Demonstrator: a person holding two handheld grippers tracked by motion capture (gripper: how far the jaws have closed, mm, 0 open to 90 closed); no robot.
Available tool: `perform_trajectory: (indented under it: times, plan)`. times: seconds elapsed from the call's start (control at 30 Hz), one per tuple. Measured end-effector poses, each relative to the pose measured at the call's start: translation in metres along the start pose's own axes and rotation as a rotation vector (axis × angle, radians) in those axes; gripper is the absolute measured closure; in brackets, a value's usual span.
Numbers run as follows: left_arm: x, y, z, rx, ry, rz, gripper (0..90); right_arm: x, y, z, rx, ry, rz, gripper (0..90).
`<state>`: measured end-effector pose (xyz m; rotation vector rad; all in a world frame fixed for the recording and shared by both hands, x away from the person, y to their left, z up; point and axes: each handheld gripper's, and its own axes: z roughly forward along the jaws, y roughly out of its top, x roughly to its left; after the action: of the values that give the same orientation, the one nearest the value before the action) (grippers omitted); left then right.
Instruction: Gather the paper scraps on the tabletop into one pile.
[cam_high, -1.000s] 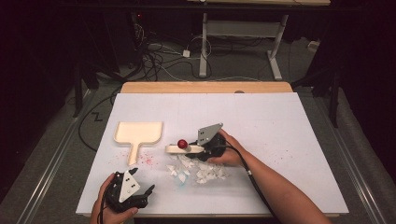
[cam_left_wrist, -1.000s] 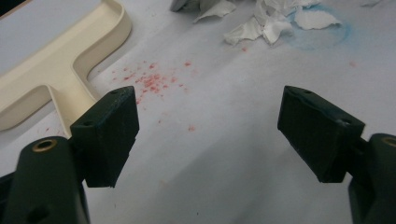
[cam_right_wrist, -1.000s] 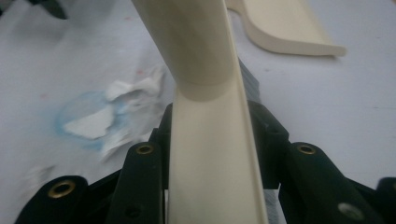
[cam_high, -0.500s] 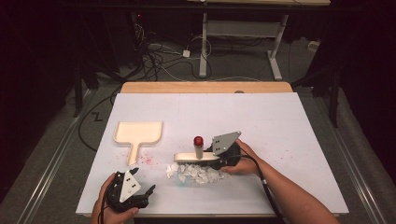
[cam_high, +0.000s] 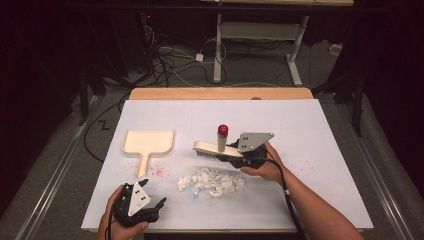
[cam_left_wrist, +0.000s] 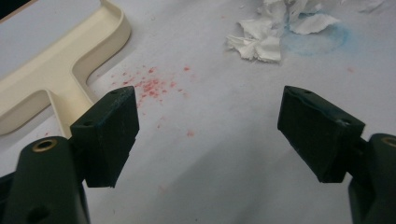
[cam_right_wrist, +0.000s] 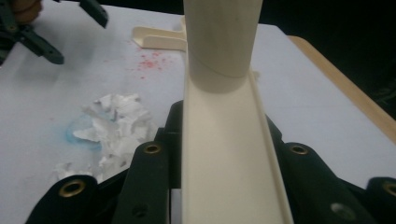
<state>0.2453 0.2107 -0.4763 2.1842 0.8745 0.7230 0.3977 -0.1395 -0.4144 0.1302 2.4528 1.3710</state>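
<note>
Cream plastic hand brush with an upright post capped in red lay gripped in the right gripper, near the middle of the white desk. In the right gripper view the brush's cream back ran straight up between the two black jaws, which had just been closing and were clamped on its sides. Bristles faced down, lifted clear of the surface as far as could be judged.

Heap of torn white paper scraps sat just in front of the brush, toward the desk's near edge, over a faint blue ring stain. Cream plastic dustpan lay flat toward the left edge, handle pointing at the near edge, well apart from the scraps. Scatter of red specks beside its handle.

Left gripper hovered at the near left corner, jaws spread wide, nothing between them; dustpan handle just ahead of it.

Step judged: brush picked up, sweeping not yet begun. Next move calls for the left gripper to take the dustpan handle and the brush to push the scraps leftward into it.

No brand, label or writing legible anywhere.
</note>
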Motion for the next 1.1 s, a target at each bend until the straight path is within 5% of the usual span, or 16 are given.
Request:
perform_trajectory:
  times: [0.17,0.3,0.53,0.8,1.1]
  plan:
    - [0.0,-0.001,-0.001,-0.006,0.001,-0.001,19.9,0.003,-0.003,-0.043,-0.007,-0.047,0.037,67.5]
    - [-0.001,0.0,-0.001,-0.004,-0.001,0.005,19.9,0.009,-0.021,-0.095,0.004,-0.114,0.109,67.5]
    - [-0.003,0.004,0.001,-0.008,0.003,0.029,19.9,0.031,-0.059,-0.133,0.084,-0.148,0.193,67.5]
    - [-0.003,0.006,0.004,-0.004,-0.001,0.038,19.9,0.056,-0.082,-0.135,0.16,-0.093,0.235,67.5]
    - [-0.003,0.006,0.004,-0.002,-0.007,0.043,19.9,0.063,-0.064,-0.098,0.153,-0.043,0.198,67.5]
